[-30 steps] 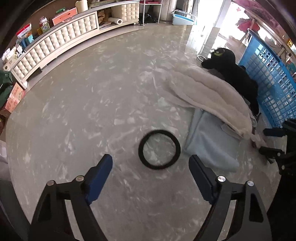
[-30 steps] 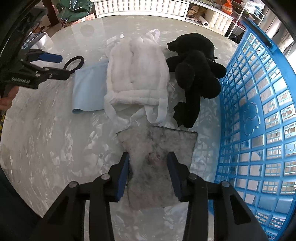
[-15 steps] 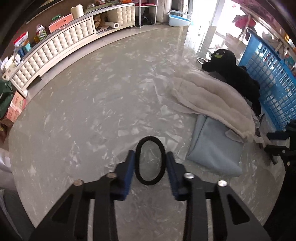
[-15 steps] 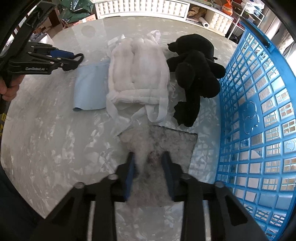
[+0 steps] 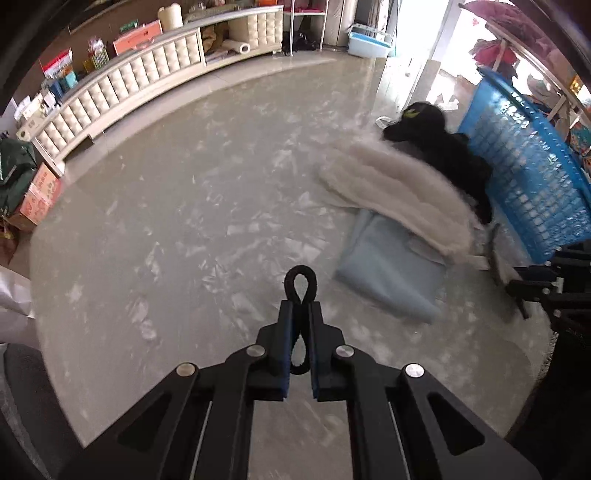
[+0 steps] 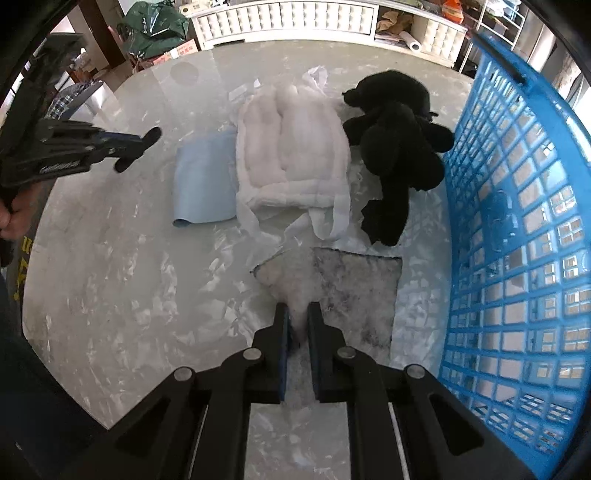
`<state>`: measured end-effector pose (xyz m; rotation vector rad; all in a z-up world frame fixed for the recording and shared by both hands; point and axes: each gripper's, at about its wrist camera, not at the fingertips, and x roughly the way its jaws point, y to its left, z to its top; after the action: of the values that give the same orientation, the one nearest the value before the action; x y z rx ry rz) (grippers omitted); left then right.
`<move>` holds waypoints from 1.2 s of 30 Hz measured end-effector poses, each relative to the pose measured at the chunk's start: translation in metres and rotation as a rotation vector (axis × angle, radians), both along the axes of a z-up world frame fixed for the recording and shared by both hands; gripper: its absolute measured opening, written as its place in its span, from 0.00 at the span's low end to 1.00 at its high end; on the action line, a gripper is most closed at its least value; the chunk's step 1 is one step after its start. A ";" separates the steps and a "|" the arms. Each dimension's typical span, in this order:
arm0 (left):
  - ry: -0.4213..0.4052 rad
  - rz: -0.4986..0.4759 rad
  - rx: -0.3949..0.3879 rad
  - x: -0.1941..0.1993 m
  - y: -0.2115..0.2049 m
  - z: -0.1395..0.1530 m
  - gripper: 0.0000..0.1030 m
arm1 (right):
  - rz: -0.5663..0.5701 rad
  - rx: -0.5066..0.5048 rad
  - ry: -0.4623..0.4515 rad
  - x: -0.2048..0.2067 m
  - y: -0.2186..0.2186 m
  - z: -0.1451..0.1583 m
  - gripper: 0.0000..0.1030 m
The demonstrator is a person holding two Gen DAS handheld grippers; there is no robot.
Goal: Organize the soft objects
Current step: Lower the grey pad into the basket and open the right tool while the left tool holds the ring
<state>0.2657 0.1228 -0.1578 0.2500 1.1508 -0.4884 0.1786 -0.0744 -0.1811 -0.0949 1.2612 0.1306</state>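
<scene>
A black elastic ring (image 5: 301,280) is squeezed into a narrow loop, and my left gripper (image 5: 301,310) is shut on it a little above the marble table (image 5: 184,221). My right gripper (image 6: 297,314) has its jaws closing, with a bunched fold of the grey fluffy cloth (image 6: 354,291) pinched between the pads. Beyond that cloth lie a white padded item with straps (image 6: 291,147), a light blue cloth (image 6: 203,181) and a black plush toy (image 6: 399,147). The left gripper (image 6: 155,133) also shows at the left of the right wrist view.
A blue lattice basket (image 6: 517,221) stands along the table's right side, next to the plush toy. A white tufted cabinet (image 5: 129,88) with boxes runs behind the table. A green bag (image 6: 155,29) lies on the floor. A person's hand (image 6: 14,218) holds the left gripper.
The left jaws went from wide apart to shut on the ring, flattening it into a loop, and lifted it. The right jaws narrowed onto the grey cloth and bunched it up.
</scene>
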 end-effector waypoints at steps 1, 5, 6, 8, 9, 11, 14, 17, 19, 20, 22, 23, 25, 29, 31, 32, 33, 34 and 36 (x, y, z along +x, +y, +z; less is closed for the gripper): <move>-0.009 0.003 0.000 -0.007 -0.003 0.007 0.06 | 0.001 0.005 -0.005 -0.003 0.002 0.004 0.09; -0.042 0.001 -0.017 -0.035 -0.013 0.035 0.06 | 0.011 0.010 -0.027 -0.010 0.008 0.018 0.09; -0.051 0.000 -0.032 -0.044 -0.017 0.044 0.06 | 0.015 0.009 -0.036 -0.012 0.011 0.024 0.09; -0.064 -0.001 -0.049 -0.057 -0.022 0.057 0.06 | 0.024 0.016 -0.048 -0.017 0.014 0.033 0.09; -0.070 -0.003 -0.055 -0.062 -0.023 0.063 0.06 | 0.031 0.020 -0.058 -0.019 0.017 0.039 0.09; -0.084 -0.006 -0.067 -0.077 -0.030 0.074 0.06 | 0.043 0.019 -0.077 -0.026 0.025 0.051 0.09; -0.100 -0.006 -0.082 -0.090 -0.037 0.085 0.06 | 0.068 0.021 -0.109 -0.031 0.027 0.074 0.09; -0.116 0.012 -0.091 -0.101 -0.038 0.095 0.06 | 0.090 0.021 -0.146 -0.037 0.028 0.095 0.08; -0.126 0.028 -0.096 -0.107 -0.039 0.100 0.06 | 0.103 0.031 -0.168 -0.042 0.029 0.108 0.08; -0.130 0.033 -0.097 -0.110 -0.039 0.102 0.06 | 0.107 0.032 -0.179 -0.044 0.028 0.114 0.08; -0.135 0.038 -0.100 -0.115 -0.041 0.105 0.06 | 0.118 0.036 -0.209 -0.049 0.027 0.130 0.08; -0.138 0.039 -0.101 -0.117 -0.043 0.107 0.06 | 0.122 0.038 -0.221 -0.052 0.026 0.138 0.08; -0.140 0.043 -0.100 -0.119 -0.048 0.109 0.06 | 0.129 0.042 -0.253 -0.057 0.024 0.156 0.09; -0.150 0.042 -0.102 -0.122 -0.058 0.115 0.06 | 0.126 0.028 -0.312 -0.065 0.009 0.180 0.09; -0.157 0.035 -0.108 -0.124 -0.066 0.119 0.06 | 0.112 -0.001 -0.341 -0.066 -0.004 0.190 0.09; -0.160 0.031 -0.110 -0.124 -0.070 0.121 0.06 | 0.101 -0.015 -0.351 -0.066 -0.011 0.194 0.09; -0.164 0.025 -0.115 -0.124 -0.074 0.123 0.06 | 0.093 -0.022 -0.354 -0.066 -0.017 0.193 0.09; -0.166 0.020 -0.119 -0.124 -0.078 0.124 0.06 | 0.078 -0.033 -0.355 -0.064 -0.027 0.195 0.09; -0.168 0.007 -0.131 -0.123 -0.087 0.127 0.06 | 0.058 -0.059 -0.354 -0.062 -0.043 0.195 0.09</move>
<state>0.1427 0.0355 -0.0310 0.1703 0.9522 -0.5249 0.1164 -0.1169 0.0137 -0.1970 0.9097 0.1205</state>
